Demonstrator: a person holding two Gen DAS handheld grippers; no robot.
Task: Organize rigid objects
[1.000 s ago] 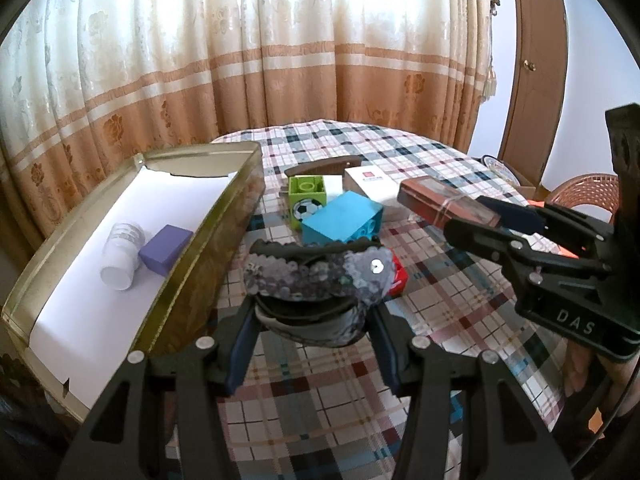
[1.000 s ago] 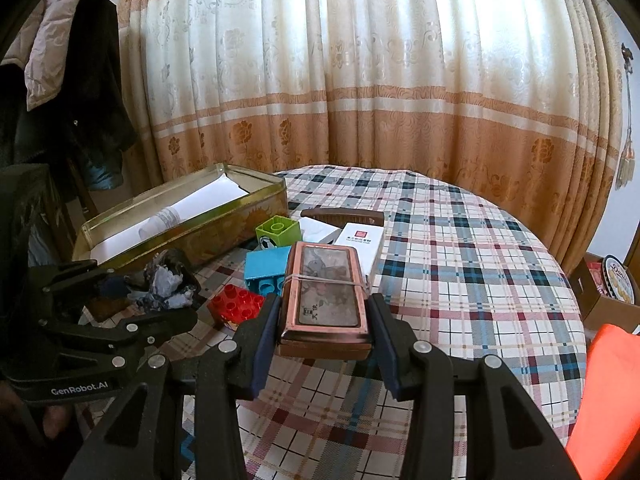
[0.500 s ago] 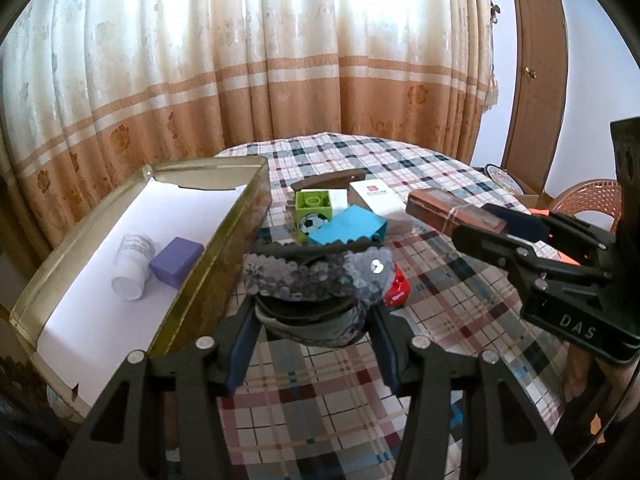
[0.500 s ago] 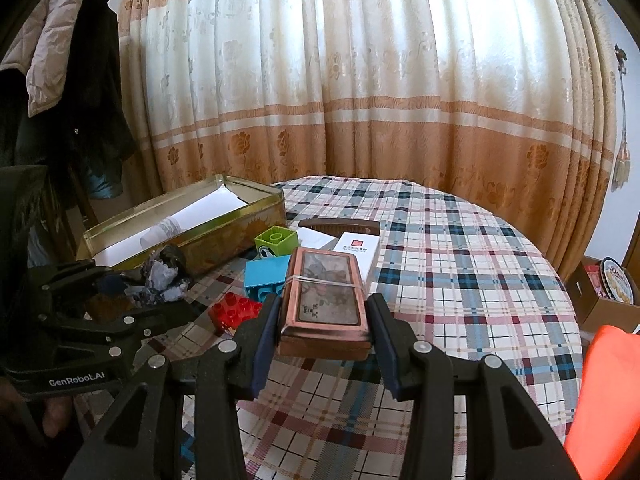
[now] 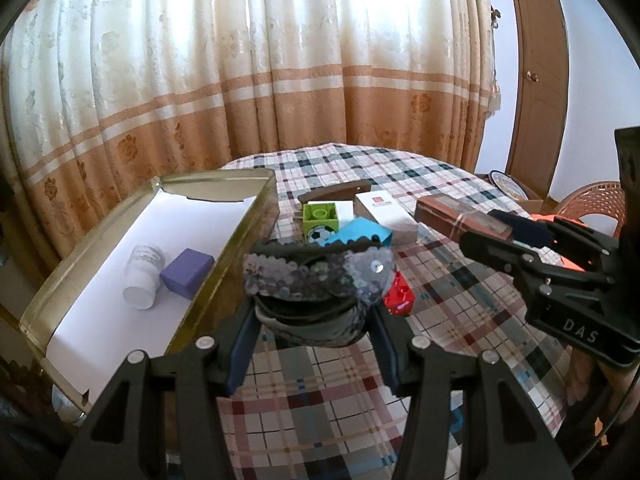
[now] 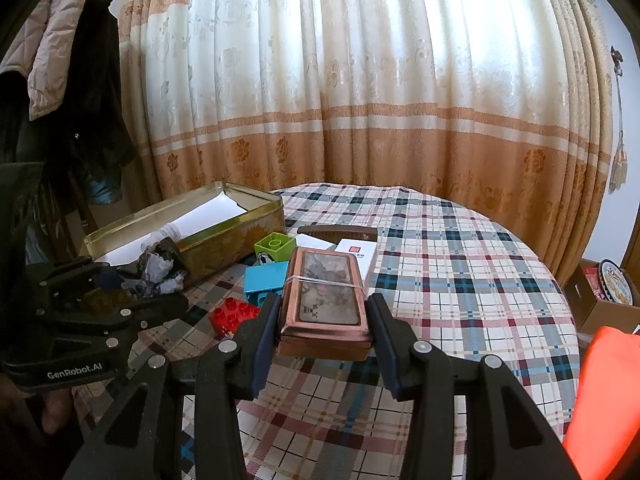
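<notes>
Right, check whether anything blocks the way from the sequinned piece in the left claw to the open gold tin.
Nothing visible does. The left claw holds the sequinned piece right beside the gold tin, whose near wall is the only thing to clear. Inside, the white bottle and purple block leave bare white lining free.

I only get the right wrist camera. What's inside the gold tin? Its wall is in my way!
Observer: A purple block lies on the white paper lining the tin.
Kid: Anything else in there?
Observer: A white bottle on its side, right next to the block.
Kid: And the grey lump at the left of my picture?
Observer: The left gripper is shut on it. Up close it is a grey sequined thing, covered in small round discs.
</notes>
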